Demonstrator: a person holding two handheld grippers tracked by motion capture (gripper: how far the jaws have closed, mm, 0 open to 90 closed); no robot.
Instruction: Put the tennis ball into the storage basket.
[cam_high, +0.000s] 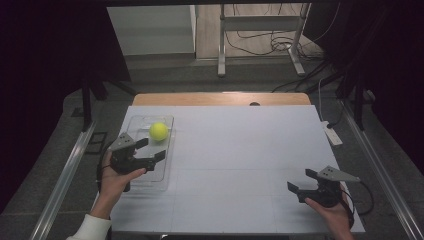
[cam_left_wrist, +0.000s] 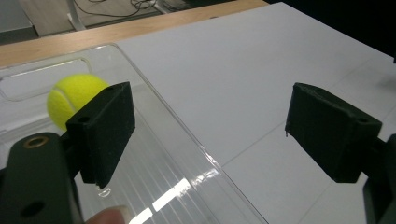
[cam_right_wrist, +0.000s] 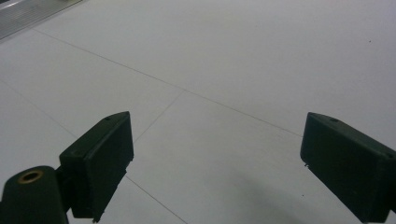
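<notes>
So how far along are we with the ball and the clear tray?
Looks done: the tennis ball lies in the clear tray, at its far end, touching neither gripper. In hand: nothing; the left gripper hangs over the tray with open jaws, one on each side of the tray's side wall. The right gripper waits open above the bare white table. Left, probably: drawing the left gripper clear.

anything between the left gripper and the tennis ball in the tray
Nothing visible. The left gripper hovers open over the clear plastic tray, near its right wall, and the tennis ball lies just beyond its fingers in the same tray, with a free path to it.
</notes>
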